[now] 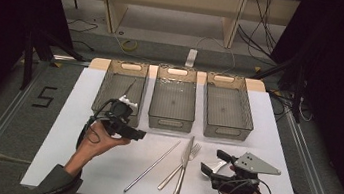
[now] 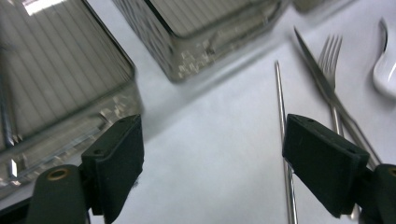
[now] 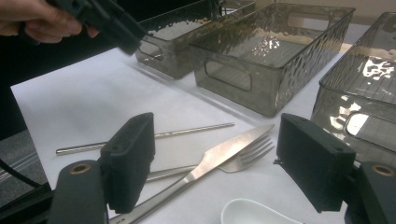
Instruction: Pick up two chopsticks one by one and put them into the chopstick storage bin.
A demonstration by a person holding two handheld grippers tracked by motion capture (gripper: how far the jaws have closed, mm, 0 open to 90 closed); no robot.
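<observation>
White-topped bench [image 1: 82, 115] in a dark lab, three smoked plastic bins along the back. Left hand-held gripper [image 1: 135, 133] near the left bin [image 1: 122, 86], jaws wide apart, nothing between them, aimed toward the metal chopstick [image 1: 152, 166] lying loose on the bench just left of the knife [image 1: 182, 170] and fork [image 1: 182, 167]. Right hand-held gripper [image 1: 212, 163] parked by the cutlery, also wide open and empty, white spoon [image 3: 254, 212] just under it. Best to straddle the chopstick mid-length, square across it, clear of the knife, and close firmly against rolling.
</observation>
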